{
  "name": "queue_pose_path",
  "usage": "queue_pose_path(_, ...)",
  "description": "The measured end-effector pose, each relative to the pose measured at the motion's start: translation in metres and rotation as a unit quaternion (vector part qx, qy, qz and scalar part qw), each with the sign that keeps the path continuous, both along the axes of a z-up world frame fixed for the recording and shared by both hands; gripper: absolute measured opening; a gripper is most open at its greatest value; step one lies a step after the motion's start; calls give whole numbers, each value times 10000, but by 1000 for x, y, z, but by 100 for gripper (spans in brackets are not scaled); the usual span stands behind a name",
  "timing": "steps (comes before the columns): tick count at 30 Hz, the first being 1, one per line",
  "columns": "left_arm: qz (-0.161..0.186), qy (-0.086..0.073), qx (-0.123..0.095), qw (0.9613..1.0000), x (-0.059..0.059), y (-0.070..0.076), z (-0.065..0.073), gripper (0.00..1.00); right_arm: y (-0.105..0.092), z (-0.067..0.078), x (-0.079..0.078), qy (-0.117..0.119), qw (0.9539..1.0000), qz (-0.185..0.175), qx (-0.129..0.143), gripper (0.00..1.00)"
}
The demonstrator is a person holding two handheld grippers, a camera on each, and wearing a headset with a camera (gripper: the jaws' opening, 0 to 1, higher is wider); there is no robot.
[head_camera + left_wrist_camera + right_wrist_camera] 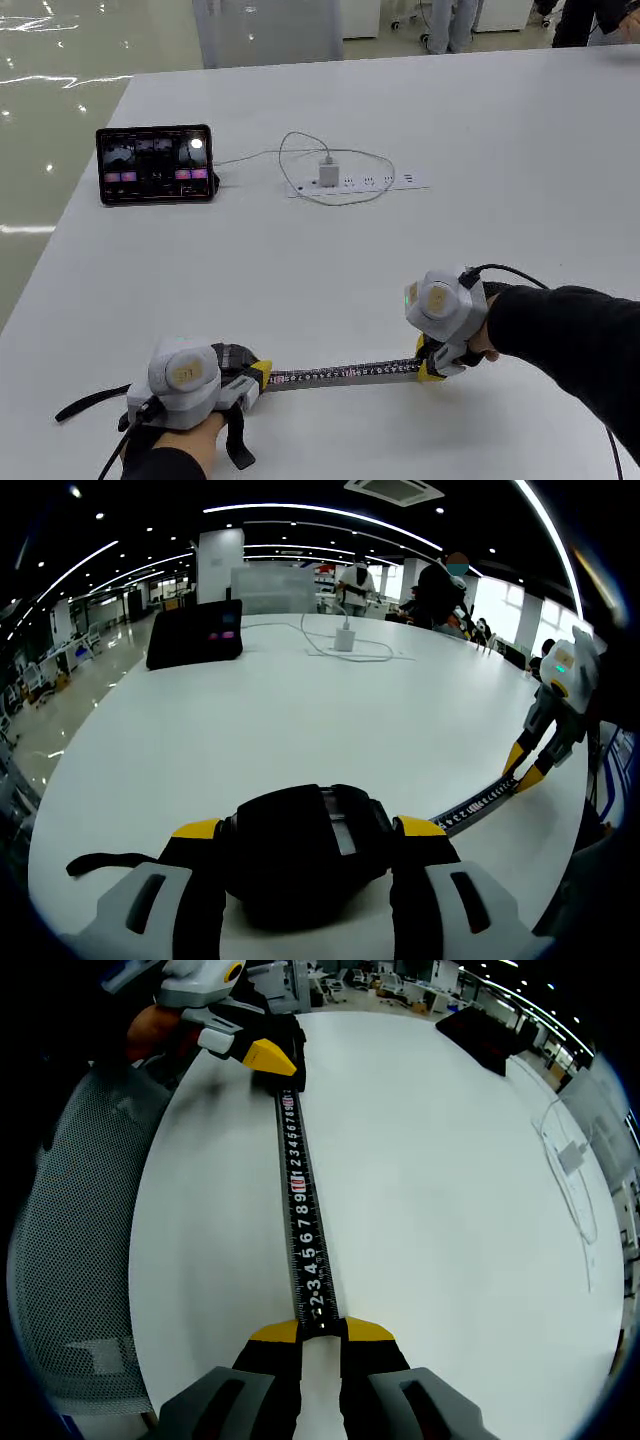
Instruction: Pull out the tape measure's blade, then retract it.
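Setting: white table point(300, 270) in a big hall. A glossy floor point(60, 60) shows along the left and top of the head view, and people point(440, 585) stand past the far edge.
Far items: dark tablet point(156, 164) with a lit screen, upper left of the head view. A white power strip point(365, 182) lies right of it, well apart, with a charger point(328, 175) plugged in.
Case: black tape case point(300, 850) at the bottom centre of the left gripper view, resting on the table.
Left gripper point(255, 378): lower left of the head view. The yellow-tipped jaws are clamped on the case, one on each side.
Strap: black strap point(90, 402) trails left from the case along the table.
Blade: blade point(300, 1200) is pulled out and lies flat on the table with its numbers facing up. In the right gripper view it runs from the case at upper left to the bottom centre; in the head view it runs along the lower middle.
Right gripper point(322, 1332): lower right of the head view. Its jaws are closed on the blade's free end, yellow tips close on either side of it.
Spacing: the two grippers sit well apart, with the blade stretched between them.
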State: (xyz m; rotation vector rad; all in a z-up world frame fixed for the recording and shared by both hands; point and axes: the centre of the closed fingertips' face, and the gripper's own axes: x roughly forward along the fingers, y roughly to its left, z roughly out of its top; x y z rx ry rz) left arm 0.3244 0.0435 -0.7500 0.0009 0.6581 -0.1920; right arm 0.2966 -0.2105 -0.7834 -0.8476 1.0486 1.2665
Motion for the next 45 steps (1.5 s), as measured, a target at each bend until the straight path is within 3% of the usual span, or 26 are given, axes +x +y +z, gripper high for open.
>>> queue_pose_path(45,-39,23,-12,10000,-1,-1,0,62,13,0,1,-85,9999,148,-24,10)
